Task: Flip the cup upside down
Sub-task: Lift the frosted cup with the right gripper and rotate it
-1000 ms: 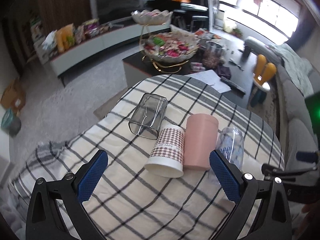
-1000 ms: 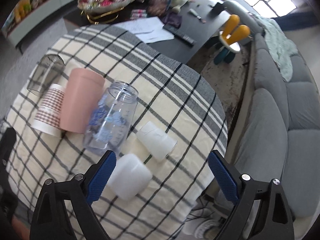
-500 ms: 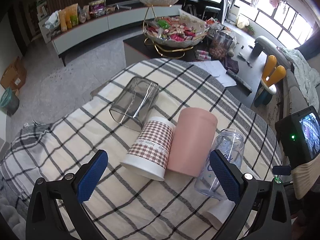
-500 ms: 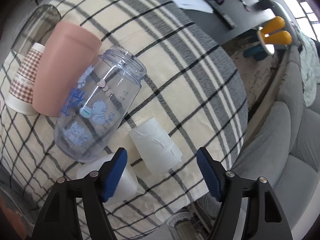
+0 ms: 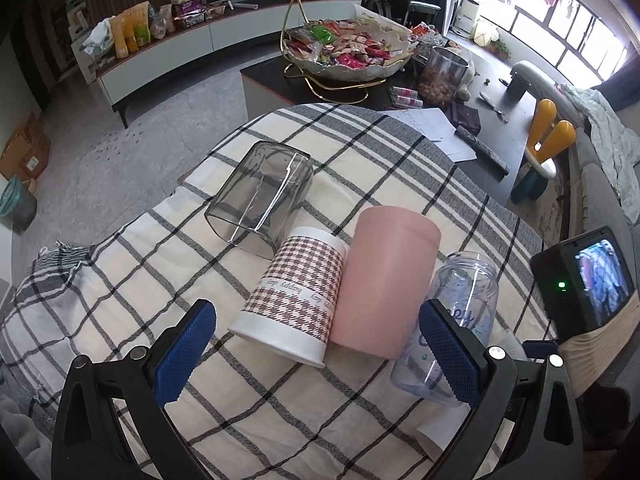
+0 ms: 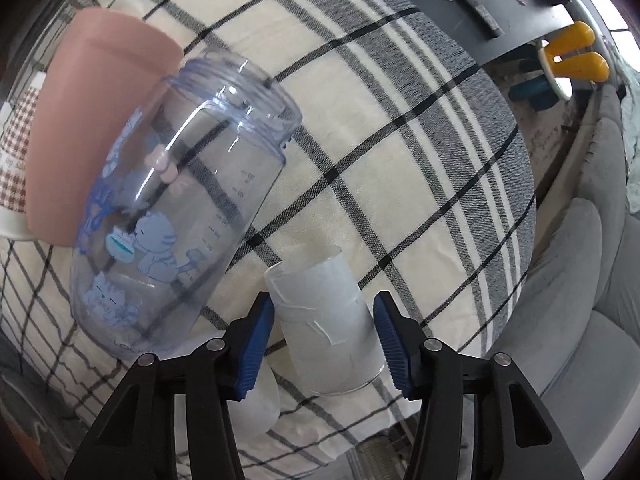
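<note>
Closing in now, right gripper (image 6: 324, 340) narrowing its jaws around the frosted cup (image 6: 326, 326) lying sideways at bottom centre, not pinching yet, while left gripper (image 5: 316, 354) hanging wide over nothing, so probably setting up the flip

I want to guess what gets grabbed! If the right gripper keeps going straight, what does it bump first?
Probably the frosted white cup lying on its side: the right gripper is open with its pads on either side of it. The clear cat bottle lies off to its left.
</note>
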Motion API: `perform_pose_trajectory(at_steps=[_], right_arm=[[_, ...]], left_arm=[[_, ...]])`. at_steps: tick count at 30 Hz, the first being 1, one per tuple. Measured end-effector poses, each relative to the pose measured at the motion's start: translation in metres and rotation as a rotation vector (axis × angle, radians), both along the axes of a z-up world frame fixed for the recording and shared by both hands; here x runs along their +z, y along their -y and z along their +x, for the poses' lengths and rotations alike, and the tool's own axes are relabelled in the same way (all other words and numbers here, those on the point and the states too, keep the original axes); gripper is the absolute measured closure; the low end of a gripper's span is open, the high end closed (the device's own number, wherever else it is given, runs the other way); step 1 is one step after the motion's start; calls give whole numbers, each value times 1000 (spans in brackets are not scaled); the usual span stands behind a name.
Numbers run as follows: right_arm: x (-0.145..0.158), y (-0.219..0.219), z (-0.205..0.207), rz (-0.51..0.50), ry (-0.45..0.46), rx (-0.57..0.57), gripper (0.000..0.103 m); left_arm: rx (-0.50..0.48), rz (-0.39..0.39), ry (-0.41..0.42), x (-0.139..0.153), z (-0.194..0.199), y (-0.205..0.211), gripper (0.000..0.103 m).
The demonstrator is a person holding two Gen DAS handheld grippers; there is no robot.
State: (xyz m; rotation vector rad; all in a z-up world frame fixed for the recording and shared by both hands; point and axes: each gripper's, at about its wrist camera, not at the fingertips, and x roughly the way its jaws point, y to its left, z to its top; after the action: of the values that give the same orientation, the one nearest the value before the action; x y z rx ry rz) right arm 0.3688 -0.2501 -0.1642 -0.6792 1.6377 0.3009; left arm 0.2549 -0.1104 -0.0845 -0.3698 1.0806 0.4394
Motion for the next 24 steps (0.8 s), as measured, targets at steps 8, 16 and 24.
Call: perform_pose_trajectory(at_steps=[8, 16, 24], right_arm=[[46, 6, -6, 72, 87, -116, 53], [93, 11, -74, 294, 237, -437, 53], [100, -2, -139, 487, 278, -688, 53]], left_arm=[[-32, -5, 31, 18, -11, -10, 0], [-243, 58, 117, 55, -34, -39, 0], [-390, 136, 221, 81, -84, -79, 0]])
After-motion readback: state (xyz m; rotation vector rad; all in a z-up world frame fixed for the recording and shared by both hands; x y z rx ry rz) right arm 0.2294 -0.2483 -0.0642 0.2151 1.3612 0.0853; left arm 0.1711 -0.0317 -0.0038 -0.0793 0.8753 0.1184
